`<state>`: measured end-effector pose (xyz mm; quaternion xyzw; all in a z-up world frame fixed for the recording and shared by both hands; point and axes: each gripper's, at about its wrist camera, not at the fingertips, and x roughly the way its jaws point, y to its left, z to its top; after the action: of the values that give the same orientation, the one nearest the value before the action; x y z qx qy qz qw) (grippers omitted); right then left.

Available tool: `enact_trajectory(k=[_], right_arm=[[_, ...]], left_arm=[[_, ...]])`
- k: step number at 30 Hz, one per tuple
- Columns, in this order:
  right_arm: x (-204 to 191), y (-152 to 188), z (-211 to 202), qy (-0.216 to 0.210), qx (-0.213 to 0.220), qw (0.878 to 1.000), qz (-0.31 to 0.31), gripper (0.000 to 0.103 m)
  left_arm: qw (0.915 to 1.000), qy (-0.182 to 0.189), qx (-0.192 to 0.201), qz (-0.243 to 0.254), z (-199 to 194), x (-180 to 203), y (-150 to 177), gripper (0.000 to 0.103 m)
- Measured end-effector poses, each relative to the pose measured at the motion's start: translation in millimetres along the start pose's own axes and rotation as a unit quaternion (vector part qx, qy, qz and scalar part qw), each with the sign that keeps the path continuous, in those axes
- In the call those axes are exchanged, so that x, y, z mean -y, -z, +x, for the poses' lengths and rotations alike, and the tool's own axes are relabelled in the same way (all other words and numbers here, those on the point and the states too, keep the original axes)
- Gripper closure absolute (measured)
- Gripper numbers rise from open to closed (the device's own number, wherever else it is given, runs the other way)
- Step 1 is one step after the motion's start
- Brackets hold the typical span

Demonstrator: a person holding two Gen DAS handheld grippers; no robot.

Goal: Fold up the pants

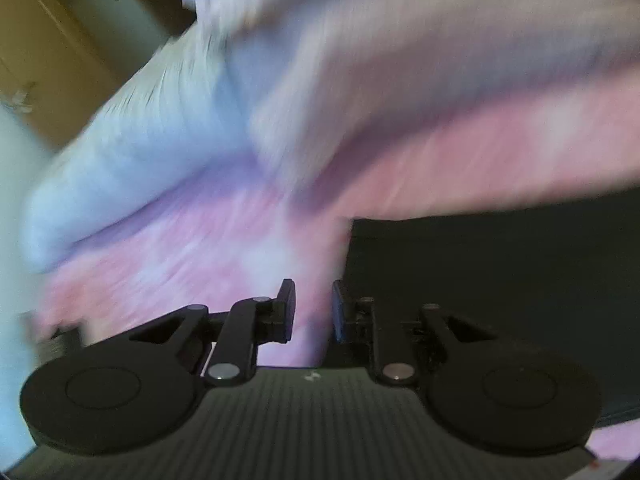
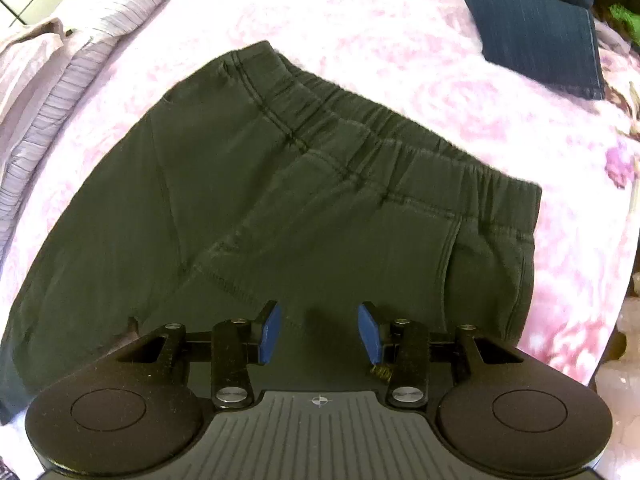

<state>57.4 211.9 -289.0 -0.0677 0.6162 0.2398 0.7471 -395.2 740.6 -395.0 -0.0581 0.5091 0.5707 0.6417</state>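
Observation:
Dark green pants (image 2: 304, 200) lie flat on a pink flowered bedspread (image 2: 360, 32), elastic waistband toward the far right. My right gripper (image 2: 318, 330) hovers over the lower part of the pants, open, with nothing between its blue pads (image 2: 269, 334). The left wrist view is heavily blurred. There the left gripper (image 1: 313, 310) is open over the bedspread (image 1: 200, 264), just left of the pants' dark edge (image 1: 480, 280). Nothing is held between its fingers.
A folded navy garment (image 2: 540, 40) lies at the far right of the bed. Striped lilac bedding (image 2: 52, 92) is bunched at the left. In the left wrist view a pale pillow or duvet (image 1: 140, 152) and a brown wardrobe (image 1: 40, 40) stand beyond.

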Motion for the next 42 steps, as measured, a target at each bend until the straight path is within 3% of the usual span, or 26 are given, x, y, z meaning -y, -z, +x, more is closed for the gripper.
enact_trajectory(k=[2,4,5,8,10,13,17,22,28,32,36,38,42], right_arm=[[4.1,-7.6,0.0,-0.007,0.007,1.0,-0.015,0.063],[11.6,-18.1,-3.1,-0.017,0.023,0.999,-0.038,0.063],[15.9,-23.7,-4.1,-0.025,0.032,0.998,-0.047,0.063],[28.7,-43.4,-0.9,-0.063,0.053,0.993,-0.079,0.063],[34.1,-59.2,7.8,-0.077,0.057,0.99,-0.099,0.063],[39.2,-85.2,24.5,-0.113,0.057,0.984,-0.127,0.063],[37.2,-118.7,52.0,-0.162,0.036,0.969,-0.183,0.063],[38.3,-157.1,86.6,-0.207,-0.004,0.944,-0.257,0.063],[57.8,-192.3,113.1,-0.315,-0.063,0.897,-0.305,0.063],[57.9,-213.2,123.0,-0.362,-0.068,0.878,-0.307,0.063],[58.5,-223.9,148.7,-0.399,-0.112,0.867,-0.276,0.065],[66.5,-231.9,157.5,-0.408,-0.132,0.874,-0.23,0.082],[83.2,-237.3,162.5,-0.418,-0.162,0.873,-0.192,0.083]], left_arm=[[0.9986,-0.025,-0.039,-0.027,12.8,-9.3,10.9,0.085],[0.9934,-0.027,-0.044,-0.103,6.6,-33.3,20.6,0.082],[0.9892,-0.02,-0.046,-0.138,-0.3,-43.6,25.2,0.075],[0.9763,0.031,-0.048,-0.209,-34.6,-61.8,41.7,0.069],[0.9682,0.091,-0.042,-0.229,-68.6,-60.3,49.7,0.067],[0.957,0.155,-0.031,-0.243,-128.5,-40.9,72.0,0.063],[0.9447,0.197,-0.043,-0.259,-206.3,1.5,112.4,0.059],[0.934,0.18,-0.062,-0.302,-287.1,55.5,157.3,0.058],[0.8982,0.149,-0.101,-0.401,-339.5,101.6,203.3,0.057],[0.8884,0.136,-0.118,-0.422,-365.3,126.1,219.8,0.057],[0.879,0.132,-0.125,-0.441,-380.3,140.7,228.7,0.057],[0.8764,0.129,-0.126,-0.447,-388.3,145.1,231.2,0.057],[0.8741,0.124,-0.127,-0.452,-398.8,148.8,233.8,0.057]])
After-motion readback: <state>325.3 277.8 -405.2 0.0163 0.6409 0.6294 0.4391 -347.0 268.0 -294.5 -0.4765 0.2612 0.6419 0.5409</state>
